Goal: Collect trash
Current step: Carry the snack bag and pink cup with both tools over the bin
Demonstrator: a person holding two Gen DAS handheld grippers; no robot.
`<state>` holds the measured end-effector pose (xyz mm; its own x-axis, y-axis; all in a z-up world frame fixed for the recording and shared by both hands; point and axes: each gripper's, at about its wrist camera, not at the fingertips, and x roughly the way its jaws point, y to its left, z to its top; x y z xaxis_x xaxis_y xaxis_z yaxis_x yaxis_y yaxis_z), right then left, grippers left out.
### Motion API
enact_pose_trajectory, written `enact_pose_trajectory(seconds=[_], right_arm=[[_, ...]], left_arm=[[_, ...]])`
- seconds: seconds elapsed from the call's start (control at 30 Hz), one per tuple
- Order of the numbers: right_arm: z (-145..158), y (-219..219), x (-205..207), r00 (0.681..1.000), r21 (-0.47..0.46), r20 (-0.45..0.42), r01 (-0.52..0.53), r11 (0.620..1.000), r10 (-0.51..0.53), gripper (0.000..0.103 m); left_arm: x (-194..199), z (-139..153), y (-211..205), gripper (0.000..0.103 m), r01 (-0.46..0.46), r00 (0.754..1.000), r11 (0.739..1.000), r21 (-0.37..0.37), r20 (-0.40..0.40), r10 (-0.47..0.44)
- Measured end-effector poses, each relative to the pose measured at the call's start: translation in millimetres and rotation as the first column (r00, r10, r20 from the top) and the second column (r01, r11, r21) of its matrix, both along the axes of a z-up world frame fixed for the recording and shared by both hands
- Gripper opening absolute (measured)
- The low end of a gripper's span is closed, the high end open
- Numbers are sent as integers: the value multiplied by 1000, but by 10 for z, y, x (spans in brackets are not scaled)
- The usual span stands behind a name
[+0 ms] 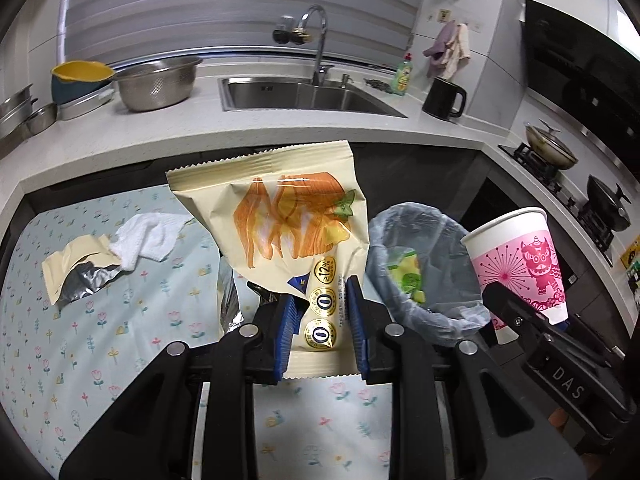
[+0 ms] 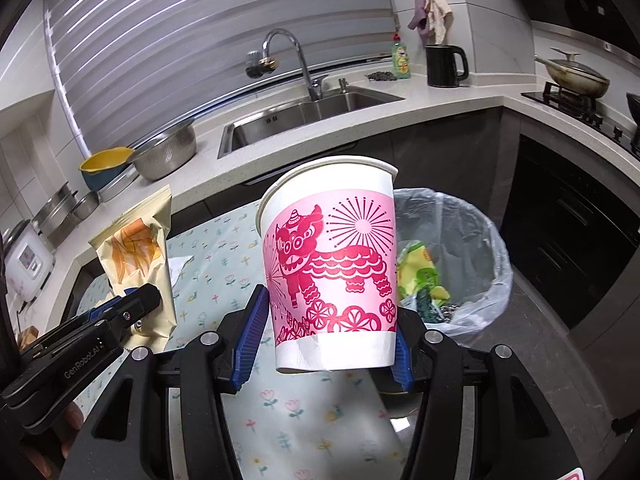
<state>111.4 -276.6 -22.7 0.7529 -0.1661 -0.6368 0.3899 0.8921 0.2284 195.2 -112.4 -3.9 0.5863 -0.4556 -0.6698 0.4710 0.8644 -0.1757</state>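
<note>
Kitchen worktop runs white along the back of both my views, with a steel sink (image 1: 304,94) and curved tap (image 1: 316,40) under striped blinds. Closer in, my left tongs (image 1: 320,320) are clamped on the lower part of a cream snack bag (image 1: 280,216) printed with orange strips; the blue pads press both its sides and it stands upright above the table (image 1: 80,340), which wears a pale floral cloth. My right tongs (image 2: 326,344) hold a white paper cup (image 2: 332,264) with a pink lion-dance band, gripped near its base and lifted clear of the cloth, leaning slightly. Just beyond the cup sits a bin lined with a grey plastic bag (image 2: 472,240), with yellow-green wrappers already inside.

Further left on the cloth lie a torn cream-and-foil wrapper (image 1: 76,272) and a crumpled white tissue (image 1: 148,240), touching each other. A colander (image 1: 156,82), a yellow-rimmed bowl (image 1: 80,76), a green soap bottle (image 1: 402,76) and a black kettle (image 1: 444,98) stand on the worktop; pans sit on the hob at far right.

I cannot read the bag's small print, and the cup hides part of the bin's near rim in the right view
</note>
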Motion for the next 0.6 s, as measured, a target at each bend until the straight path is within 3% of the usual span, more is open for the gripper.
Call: enact_pose_trajectory(seconds=[0.33, 0.6], right_arm=[[-50, -483, -319, 996, 0, -3, 92, 996, -92, 52], [-178, -867, -474, 986, 6, -24, 166, 986, -166, 52]], left_arm=[[-139, -3, -747, 24, 148, 989, 989, 3, -18, -148], [5, -207, -1330, 25, 279, 955, 959, -43, -95, -281]])
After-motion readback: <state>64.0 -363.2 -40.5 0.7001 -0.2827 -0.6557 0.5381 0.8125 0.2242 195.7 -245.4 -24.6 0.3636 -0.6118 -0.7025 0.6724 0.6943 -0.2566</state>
